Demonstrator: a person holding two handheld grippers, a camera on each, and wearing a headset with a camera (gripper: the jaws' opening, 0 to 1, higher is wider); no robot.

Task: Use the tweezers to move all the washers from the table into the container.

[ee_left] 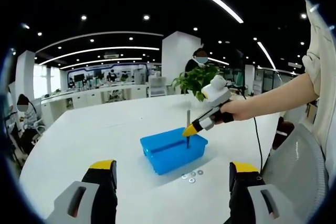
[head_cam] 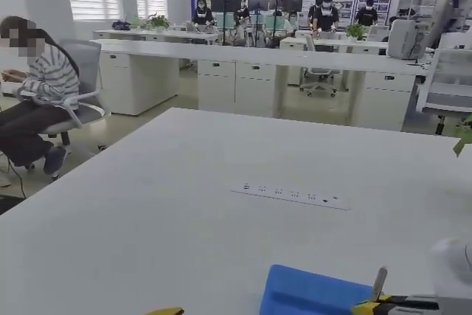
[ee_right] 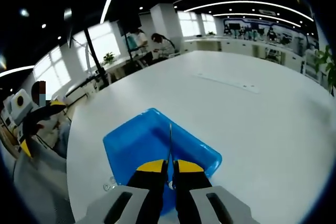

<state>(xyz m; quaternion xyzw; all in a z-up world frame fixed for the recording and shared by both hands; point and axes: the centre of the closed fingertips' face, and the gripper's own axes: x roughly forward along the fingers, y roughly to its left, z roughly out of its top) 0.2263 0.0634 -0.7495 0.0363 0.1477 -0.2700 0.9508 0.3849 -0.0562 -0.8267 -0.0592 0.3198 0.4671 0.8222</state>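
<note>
A blue container (head_cam: 310,293) (ee_left: 173,150) (ee_right: 152,142) rests on the white table. Several small washers (ee_left: 191,176) (ee_right: 109,183) lie on the table just beside one of its walls. My right gripper (head_cam: 391,303) (ee_left: 195,126) (ee_right: 169,165) is shut on thin metal tweezers (head_cam: 380,282) (ee_left: 187,129) (ee_right: 169,142), whose tip points down into the container. My left gripper (ee_left: 172,167) stands open with nothing between its fingers, a short way back from the washers and the container. The left gripper (ee_right: 29,129) is also seen off to the left in the right gripper view.
A flush socket strip (head_cam: 289,195) sits in the white table (head_cam: 184,204) beyond the container. A potted plant (ee_left: 197,80) stands at one table corner. A person sits on a chair (head_cam: 37,86) to the left. Desks with more people fill the back.
</note>
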